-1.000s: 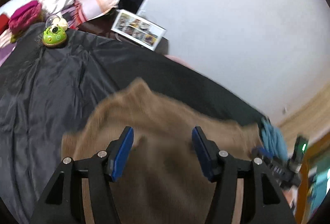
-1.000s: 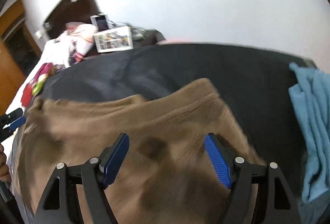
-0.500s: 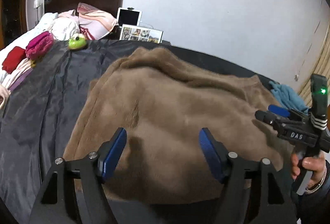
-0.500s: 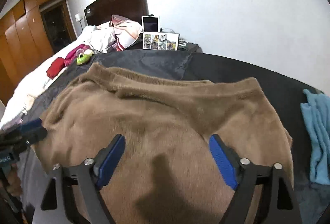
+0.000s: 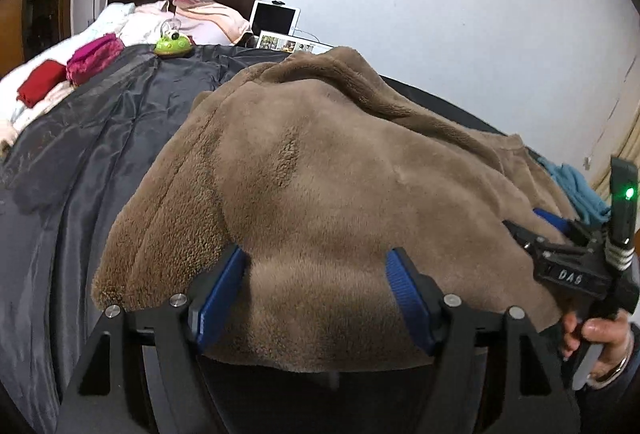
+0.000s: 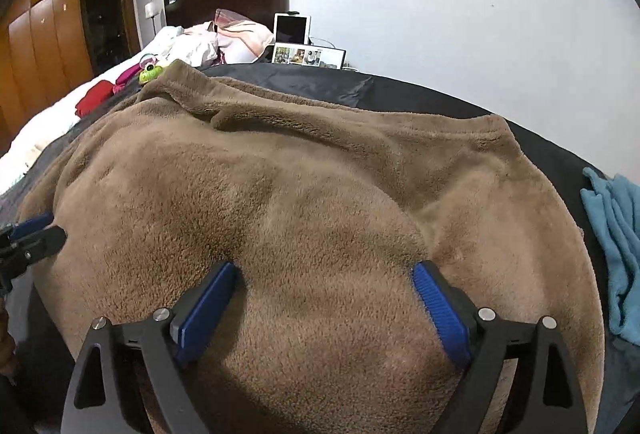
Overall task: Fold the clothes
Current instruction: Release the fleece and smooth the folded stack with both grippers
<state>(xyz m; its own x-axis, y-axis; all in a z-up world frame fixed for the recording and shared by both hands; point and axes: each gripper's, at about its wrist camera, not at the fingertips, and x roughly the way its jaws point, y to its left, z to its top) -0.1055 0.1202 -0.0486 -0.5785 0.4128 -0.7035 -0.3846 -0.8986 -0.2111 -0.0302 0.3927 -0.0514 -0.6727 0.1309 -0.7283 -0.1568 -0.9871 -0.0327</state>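
Far L of the left gripper's [image 5: 316, 274] fingers: folded red cloth [image 5: 40, 84] and magenta cloth [image 5: 94, 58] on the white bedding, part cut off by the lens edge. Ahead-L, a green toy [image 5: 173, 45] on the dark sheet [image 5: 80, 138]. Both blue pads spread wide, holding nothing; tips sit at the near hem of the brown fleece garment [image 5: 340, 194], w/ fleece filling the gap btwn them. Can't tell if the pads touch it. The garment lies spread across the sheet, its far edge bunched in a ridge.

Right gripper [image 6: 324, 286] also wide open, empty, tips at the same fleece. R of its fingers, a teal cloth [image 6: 616, 234], cut off at frame edge. Beyond, a tablet [image 6: 292, 29] and photo frame [image 6: 308, 57]; photos too small to read.
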